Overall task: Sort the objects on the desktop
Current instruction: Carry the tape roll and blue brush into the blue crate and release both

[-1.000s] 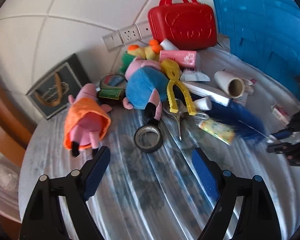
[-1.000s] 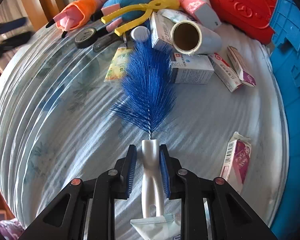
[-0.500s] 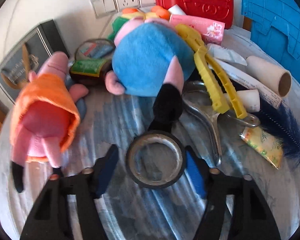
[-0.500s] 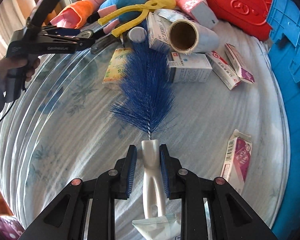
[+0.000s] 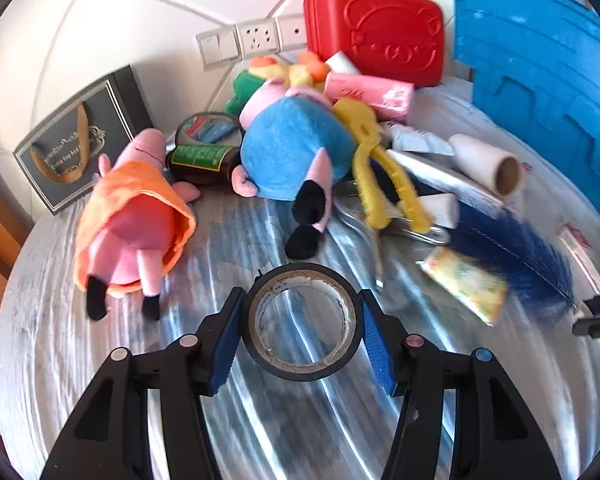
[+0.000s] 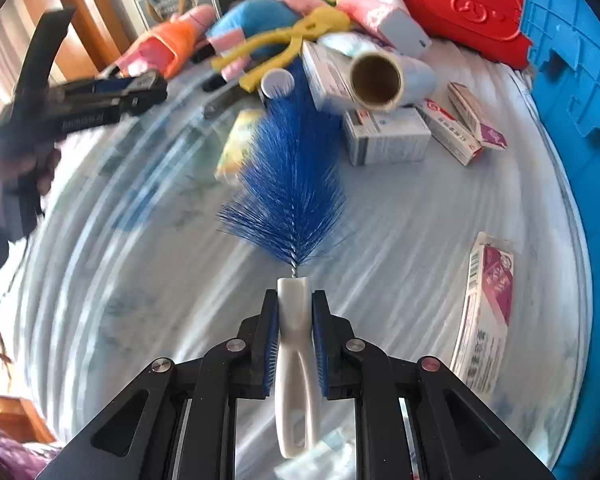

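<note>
Between the left tool's [image 5: 300,326] blue pads [image 5: 225,342]: a black tape roll [image 5: 302,322], clamped on both sides.
Ahead of that tool on the desk [image 5: 52,360] lie an orange-dressed plush pig [image 5: 134,216] to the left and a blue-dressed plush pig [image 5: 296,160] straight beyond the roll, with yellow tongs [image 5: 380,176] to its right and a red case [image 5: 376,28] at the back. The right tool [image 6: 294,316] is clenched on the white handle of a blue bottle brush [image 6: 292,184], whose bristles point forward toward a cardboard-core roll [image 6: 384,78] and small boxes [image 6: 386,142]. A blue crate [image 6: 580,60] stands to its right.
</note>
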Demonstrator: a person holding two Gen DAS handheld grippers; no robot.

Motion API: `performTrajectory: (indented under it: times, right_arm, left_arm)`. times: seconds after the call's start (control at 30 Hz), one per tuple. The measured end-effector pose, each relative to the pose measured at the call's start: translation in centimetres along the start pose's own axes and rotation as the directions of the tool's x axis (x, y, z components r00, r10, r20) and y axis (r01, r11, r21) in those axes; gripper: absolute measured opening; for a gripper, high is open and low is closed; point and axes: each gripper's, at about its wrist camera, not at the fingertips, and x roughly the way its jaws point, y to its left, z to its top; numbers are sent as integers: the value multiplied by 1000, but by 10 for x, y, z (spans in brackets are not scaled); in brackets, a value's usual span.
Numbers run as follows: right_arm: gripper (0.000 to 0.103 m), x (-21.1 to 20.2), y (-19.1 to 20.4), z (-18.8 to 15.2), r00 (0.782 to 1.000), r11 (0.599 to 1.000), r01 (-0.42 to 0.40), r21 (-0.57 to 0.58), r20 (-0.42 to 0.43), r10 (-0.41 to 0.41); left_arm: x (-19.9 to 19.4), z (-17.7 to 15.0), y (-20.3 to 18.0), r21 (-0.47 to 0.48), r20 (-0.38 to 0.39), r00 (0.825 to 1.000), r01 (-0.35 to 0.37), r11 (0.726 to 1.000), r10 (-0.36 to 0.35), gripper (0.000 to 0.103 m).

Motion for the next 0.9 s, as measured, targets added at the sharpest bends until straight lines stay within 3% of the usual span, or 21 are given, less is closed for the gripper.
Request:
performTrajectory:
  times: [0.23, 0.3, 0.4, 0.5, 0.53, 0.6, 0.73, 0.9]
  right_arm:
    - [17, -62, 17, 3, 985, 988, -146, 53, 104, 140]
    - [16, -78, 20, 13, 979, 986, -155, 66, 147, 144]
    - [14, -107, 24, 21, 976, 995, -92, 40, 203, 82]
    - [12, -103, 19, 22, 986, 1000, -17, 22, 165, 14]
    - [12, -89, 16, 18, 994, 1000, -5, 24, 114, 2]
    - [11, -55, 9, 6, 999, 999, -34, 41, 6, 33]
    - [10, 5, 8, -19, 980, 992, -94, 90, -169, 108]
    - [12, 22, 9, -21, 984, 991, -87, 100, -145, 101]
  left_arm:
    - [-45, -9, -4, -5, 19, 1000, 5, 1000, -5, 55]
    - [-56, -10, -2, -4, 30, 1000, 6, 1000, -6, 55]
    - [-72, -14, -3, 1, 40, 999, 1, 1000, -1, 55]
    - [-81, -16, 1, -16, 49, 999, 6, 1000, -5, 55]
    - [-83, -17, 1, -22, 52, 999, 10, 1000, -9, 55]
    - [-85, -19, 2, -30, 57, 998, 18, 999, -17, 55]
    - [-86, -25, -2, -5, 44, 999, 18, 1000, -18, 55]
    - [-85, -30, 1, -7, 34, 999, 30, 1000, -30, 55]
